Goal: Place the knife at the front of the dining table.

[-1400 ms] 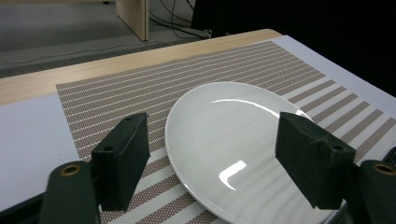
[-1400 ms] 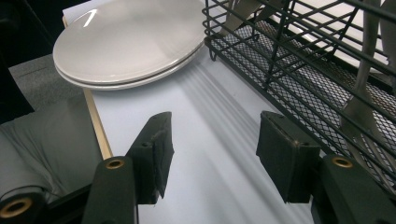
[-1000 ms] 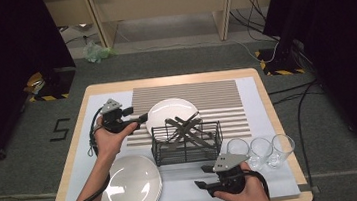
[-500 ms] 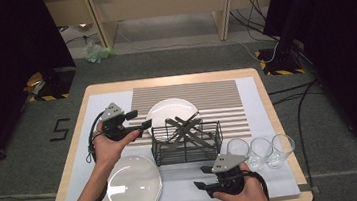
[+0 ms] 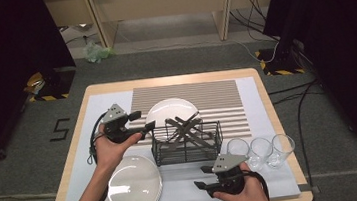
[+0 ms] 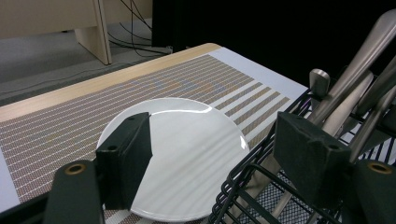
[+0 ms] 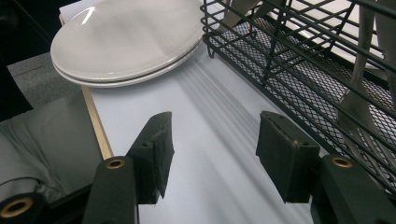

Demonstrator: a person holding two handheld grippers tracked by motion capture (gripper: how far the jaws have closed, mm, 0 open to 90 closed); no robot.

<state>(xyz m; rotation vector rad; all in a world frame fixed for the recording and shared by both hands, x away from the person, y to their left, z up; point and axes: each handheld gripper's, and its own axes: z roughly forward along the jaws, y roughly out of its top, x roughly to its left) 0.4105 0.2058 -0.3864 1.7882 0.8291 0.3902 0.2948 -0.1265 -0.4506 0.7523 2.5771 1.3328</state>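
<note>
The left gripper [image 5: 141, 123] hovers with its jaws spread wide and nothing between them — the single white plate [image 5: 172, 112] lies just ahead of its tips on the striped mat [image 5: 216, 96], and the black wire basket [image 5: 187, 142] of steel utensils [image 5: 183, 128] stands close beside its nearer jaw. The right gripper [image 5: 201, 186] sits low at the table's near edge, jaws likewise apart and empty, pointing towards the stack of plates [image 5: 132, 193] — well ahead of it — with the basket just beyond its far side. Three clear glasses [image 5: 262, 150] stand behind it.
</note>
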